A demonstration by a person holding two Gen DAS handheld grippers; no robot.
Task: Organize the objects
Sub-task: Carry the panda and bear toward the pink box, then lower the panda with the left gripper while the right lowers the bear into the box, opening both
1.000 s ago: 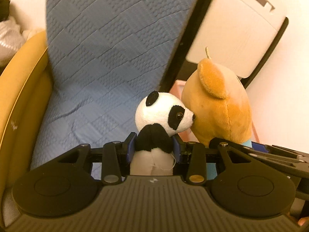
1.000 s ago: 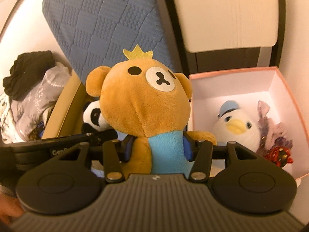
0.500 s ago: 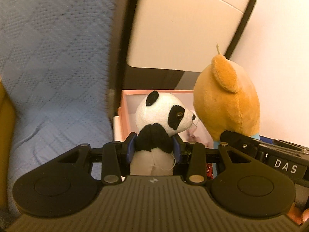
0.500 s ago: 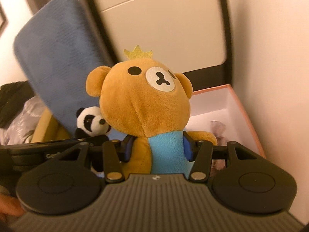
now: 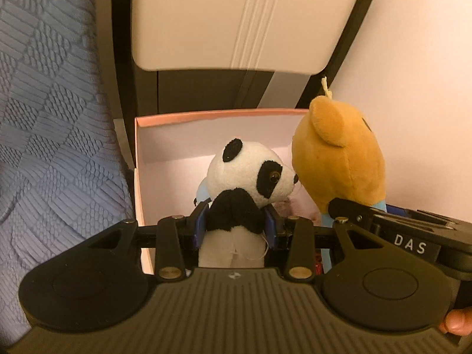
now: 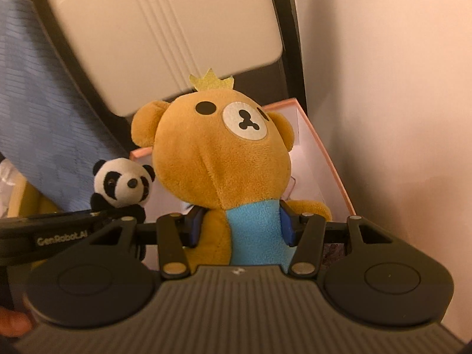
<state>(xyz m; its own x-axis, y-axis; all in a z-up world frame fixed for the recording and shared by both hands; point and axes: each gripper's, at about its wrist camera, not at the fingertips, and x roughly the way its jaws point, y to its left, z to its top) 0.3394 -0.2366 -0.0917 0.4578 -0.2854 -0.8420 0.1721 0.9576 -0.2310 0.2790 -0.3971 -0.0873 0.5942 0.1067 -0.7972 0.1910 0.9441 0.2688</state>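
My left gripper [image 5: 235, 224] is shut on a small panda plush [image 5: 250, 174], its blue pads pressing the black chest. The panda hangs over the open pink box [image 5: 165, 121]. My right gripper [image 6: 240, 224] is shut on a brown bear plush [image 6: 218, 153] with a yellow crown and a blue bib, held by the body above the same pink box [image 6: 327, 159]. The bear [image 5: 339, 159] is just right of the panda in the left wrist view; the panda [image 6: 124, 183] appears left of the bear in the right wrist view. Most of the box's contents are hidden behind the toys.
A blue quilted cushion [image 5: 50, 147] stands to the left of the box. Behind the box is a cream panel in a dark frame [image 5: 236, 20]. A pale wall [image 6: 398, 88] runs close along the box's right side. A fingertip [image 5: 455, 324] shows at the lower right.
Both grippers have carried their plush toys to the right, away from the blue cushion, and down over the pink box. Both grips are unchanged.
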